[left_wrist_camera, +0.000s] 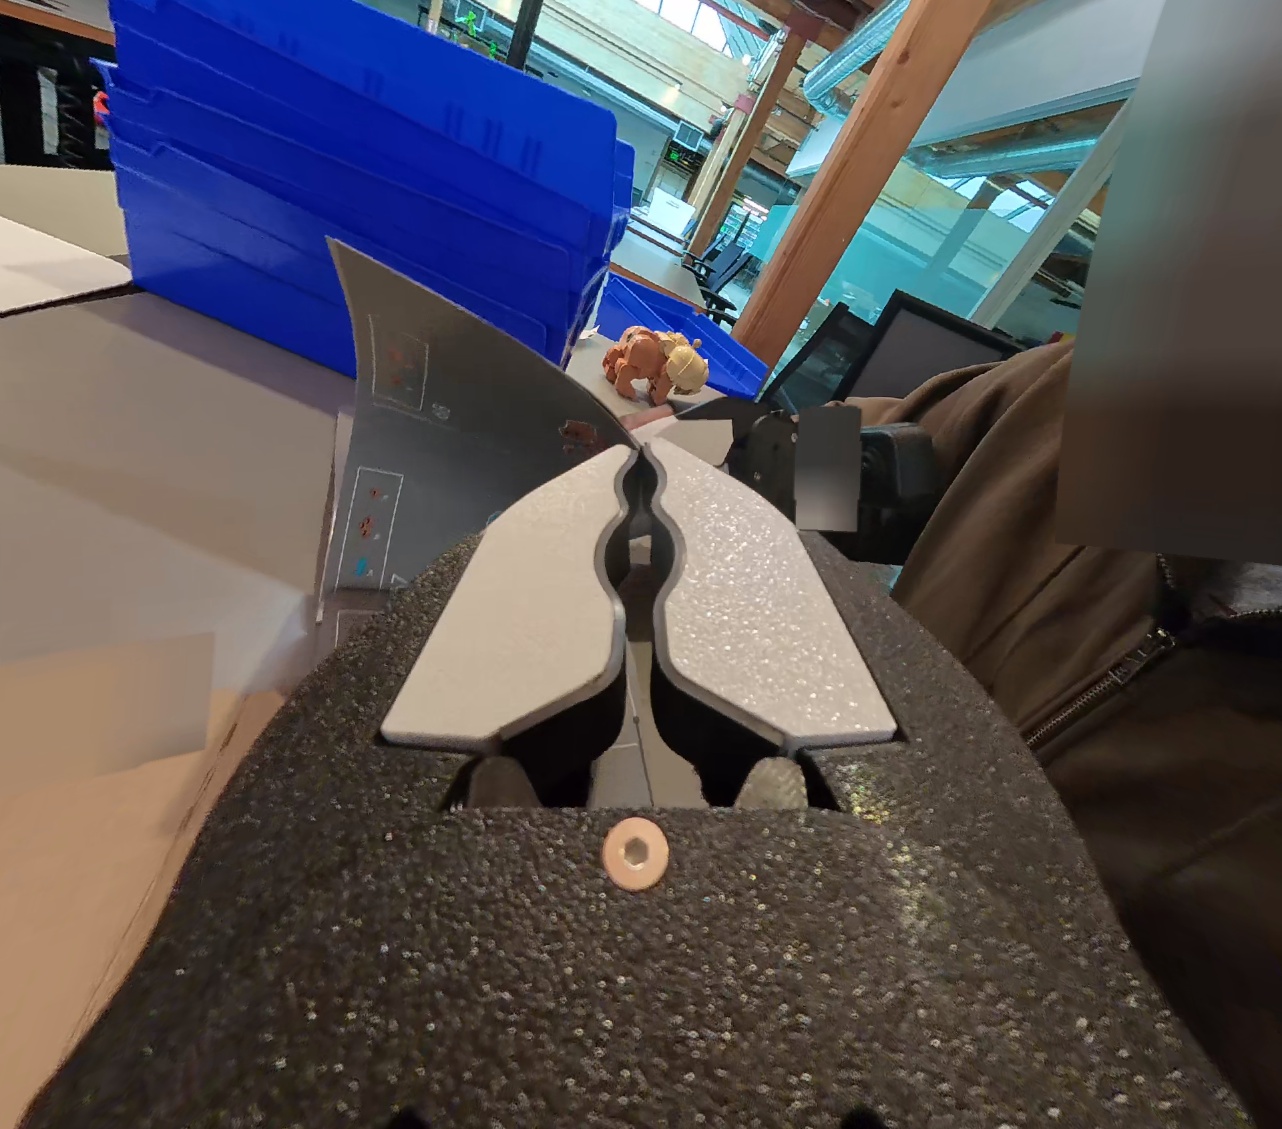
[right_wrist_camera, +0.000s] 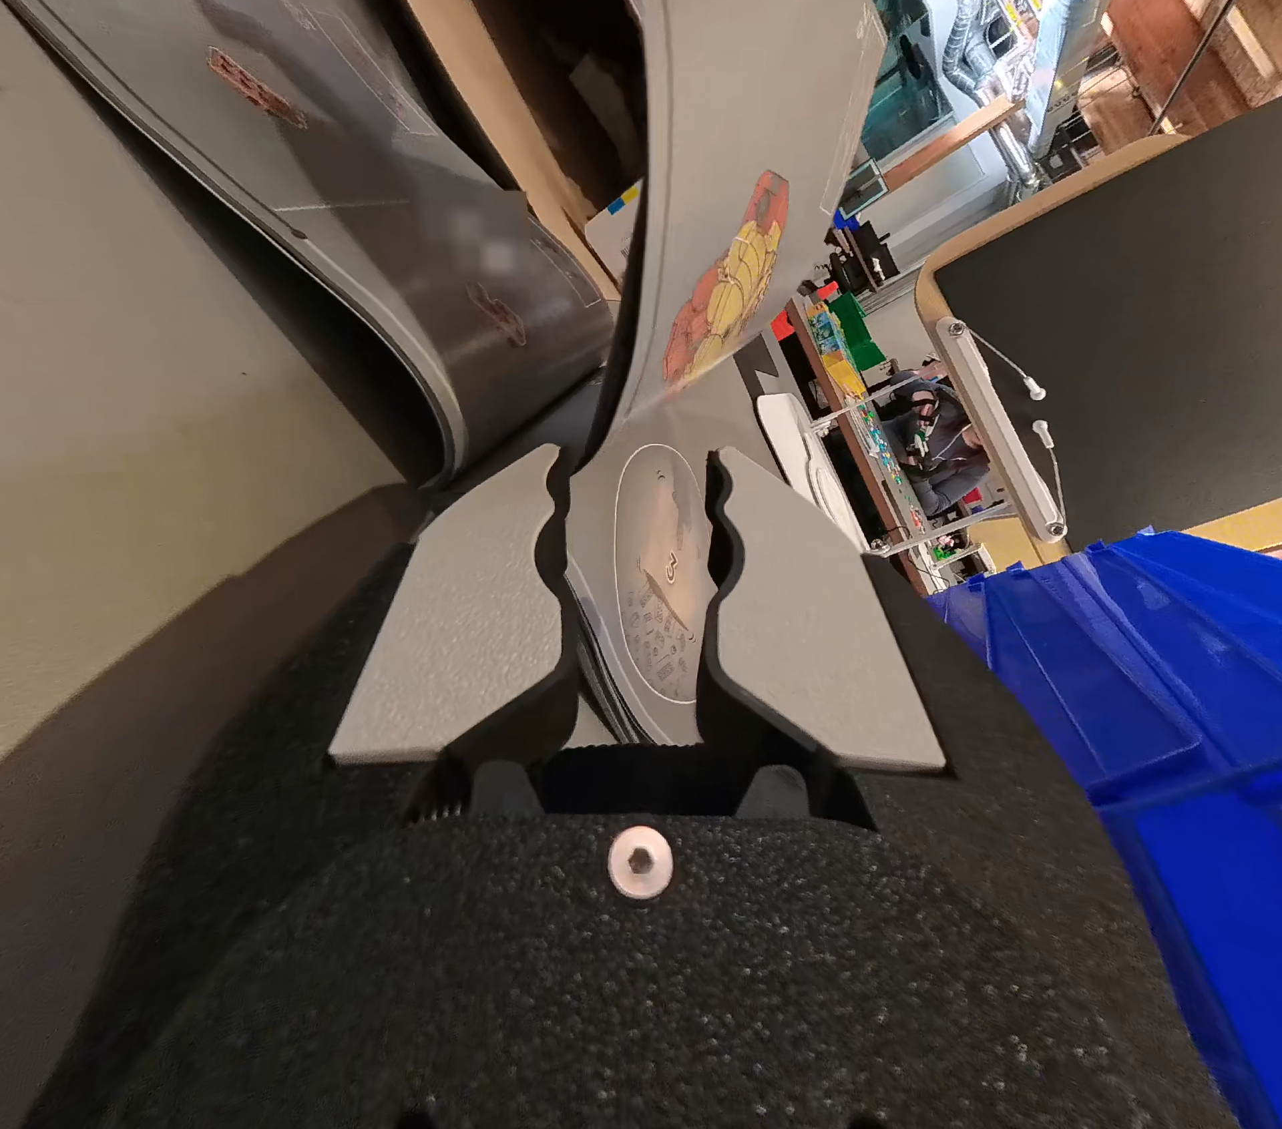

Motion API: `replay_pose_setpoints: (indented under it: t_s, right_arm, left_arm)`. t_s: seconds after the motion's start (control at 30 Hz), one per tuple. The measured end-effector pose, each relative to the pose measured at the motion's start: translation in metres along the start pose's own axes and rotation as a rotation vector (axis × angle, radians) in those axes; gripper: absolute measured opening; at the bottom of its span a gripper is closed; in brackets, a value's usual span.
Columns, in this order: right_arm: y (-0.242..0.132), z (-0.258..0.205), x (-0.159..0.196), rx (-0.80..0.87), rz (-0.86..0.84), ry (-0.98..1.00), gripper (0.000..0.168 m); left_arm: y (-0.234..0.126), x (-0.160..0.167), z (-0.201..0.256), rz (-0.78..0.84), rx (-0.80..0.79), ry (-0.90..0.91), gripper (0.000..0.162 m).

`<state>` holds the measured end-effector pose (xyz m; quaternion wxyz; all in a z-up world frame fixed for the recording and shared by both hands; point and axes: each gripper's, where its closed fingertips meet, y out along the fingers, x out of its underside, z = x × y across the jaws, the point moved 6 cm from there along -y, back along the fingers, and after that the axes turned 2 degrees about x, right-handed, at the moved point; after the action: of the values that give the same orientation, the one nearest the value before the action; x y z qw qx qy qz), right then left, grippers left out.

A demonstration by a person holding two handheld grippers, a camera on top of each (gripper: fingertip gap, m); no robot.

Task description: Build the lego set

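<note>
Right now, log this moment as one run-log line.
left gripper: shut on booklet page | right gripper: open around booklet | lego figure: on table, untouched, by blue bins

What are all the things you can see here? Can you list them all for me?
Instruction booklet: one, grey pages with small brick pictures, open on the table, one page lifted and curling.
Lego figure: one, brown and tan, standing on the table beyond the booklet.
Storage bins: a stack, blue, behind the booklet; exact count hard to tell.
Table: one, grey top, under everything.
Wooden beam: one, brown, slanting up in the background.
Monitor: one, dark screen, far right.
Jacket sleeve: one, brown, right side.
Left gripper: one, grey fingers, closed on the lifted page's edge.
Right gripper: one, grey fingers, open around the booklet pages.
</note>
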<state>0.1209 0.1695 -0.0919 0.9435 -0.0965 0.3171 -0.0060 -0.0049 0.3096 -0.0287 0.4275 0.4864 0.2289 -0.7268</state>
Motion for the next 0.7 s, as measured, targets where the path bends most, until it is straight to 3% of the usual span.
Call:
replay_pose_setpoints:
  t_s: [0.27, 0.57, 0.7]
  right_arm:
    - [-0.001, 0.002, 0.004, -0.014, -0.011, 0.038, 0.037]
    - [-0.001, 0.003, 0.008, -0.060, -0.020, 0.146, 0.039]
    - [0.000, 0.003, 0.009, -0.088, -0.032, 0.204, 0.042]
  left_arm:
    - [-0.019, 0.025, 0.010, -0.022, -0.070, -0.034, 0.000]
    - [-0.041, 0.073, 0.025, -0.143, -0.315, -0.065, 0.000]
    - [-0.044, 0.080, 0.030, -0.167, -0.391, -0.072, 0.000]
